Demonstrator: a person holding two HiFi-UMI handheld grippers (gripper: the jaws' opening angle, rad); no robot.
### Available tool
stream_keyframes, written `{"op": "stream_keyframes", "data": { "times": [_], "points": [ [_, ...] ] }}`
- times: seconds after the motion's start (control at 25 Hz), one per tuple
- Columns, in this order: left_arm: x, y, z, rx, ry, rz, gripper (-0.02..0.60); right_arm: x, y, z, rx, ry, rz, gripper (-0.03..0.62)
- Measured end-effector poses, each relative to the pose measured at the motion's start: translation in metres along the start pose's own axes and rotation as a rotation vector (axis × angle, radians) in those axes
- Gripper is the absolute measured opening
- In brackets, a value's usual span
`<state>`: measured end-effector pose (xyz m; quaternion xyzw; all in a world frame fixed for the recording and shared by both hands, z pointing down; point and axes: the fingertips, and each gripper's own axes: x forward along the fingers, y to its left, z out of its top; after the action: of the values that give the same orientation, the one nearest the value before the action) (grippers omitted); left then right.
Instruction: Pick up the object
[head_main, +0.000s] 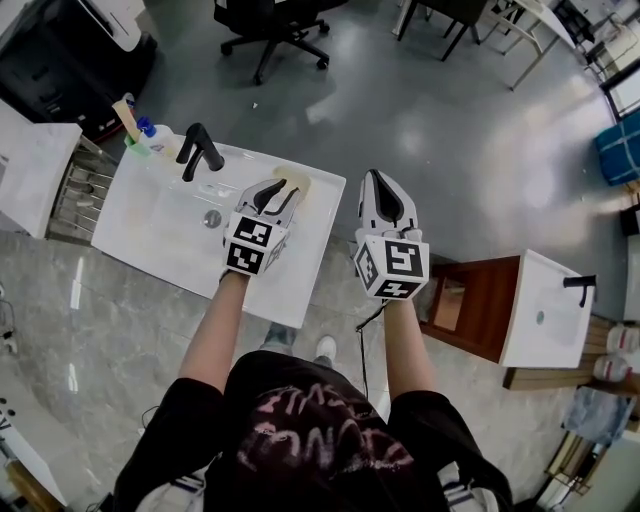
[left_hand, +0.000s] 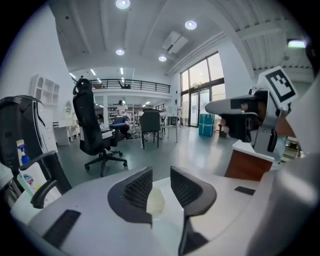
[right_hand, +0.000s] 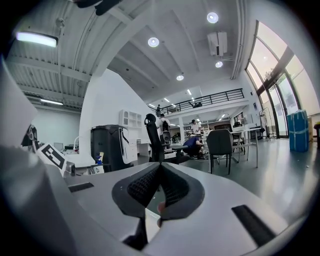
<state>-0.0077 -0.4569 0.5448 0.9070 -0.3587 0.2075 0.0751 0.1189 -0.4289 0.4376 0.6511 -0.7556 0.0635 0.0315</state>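
Observation:
A small pale cream object (head_main: 297, 181) lies on the far right corner of the white washbasin top (head_main: 312, 262). My left gripper (head_main: 277, 188) hangs just over it with its jaws apart. In the left gripper view the cream object (left_hand: 155, 202) sits low between the two dark pads of the left gripper (left_hand: 161, 171), with a gap on either side and neither pad pressing on it. My right gripper (head_main: 373, 177) is off the basin's right edge, over the grey floor. Its jaws meet at the tips in the right gripper view (right_hand: 160, 165), with nothing held.
A black faucet (head_main: 198, 150) stands at the basin's back, with a drain (head_main: 212, 218) in the bowl and bottles (head_main: 140, 130) at the back left corner. A second white basin on a wooden cabinet (head_main: 500, 300) stands to the right. An office chair (head_main: 275, 25) is beyond.

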Motion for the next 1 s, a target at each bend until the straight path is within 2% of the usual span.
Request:
{"op": "stream_keyframes", "data": {
  "times": [0.24, 0.4, 0.64, 0.84, 1.0],
  "points": [
    [0.040, -0.006, -0.050, 0.099, 0.177, -0.070, 0.165, 0.005, -0.011, -0.017, 0.008, 0.030, -0.014, 0.015],
    [0.062, -0.011, -0.074, 0.131, 0.264, -0.114, 0.178, 0.009, -0.020, -0.028, 0.010, 0.052, -0.030, 0.015],
    [0.087, -0.015, -0.100, 0.143, 0.369, -0.150, 0.179, 0.015, -0.034, -0.032, 0.018, 0.062, -0.046, 0.015],
    [0.099, -0.013, -0.117, 0.102, 0.427, -0.172, 0.155, 0.018, -0.042, -0.039, 0.013, 0.077, -0.058, 0.015],
    [0.106, -0.012, -0.126, 0.128, 0.466, -0.180, 0.140, 0.017, -0.052, -0.046, 0.019, 0.089, -0.072, 0.015]
  ]
}}
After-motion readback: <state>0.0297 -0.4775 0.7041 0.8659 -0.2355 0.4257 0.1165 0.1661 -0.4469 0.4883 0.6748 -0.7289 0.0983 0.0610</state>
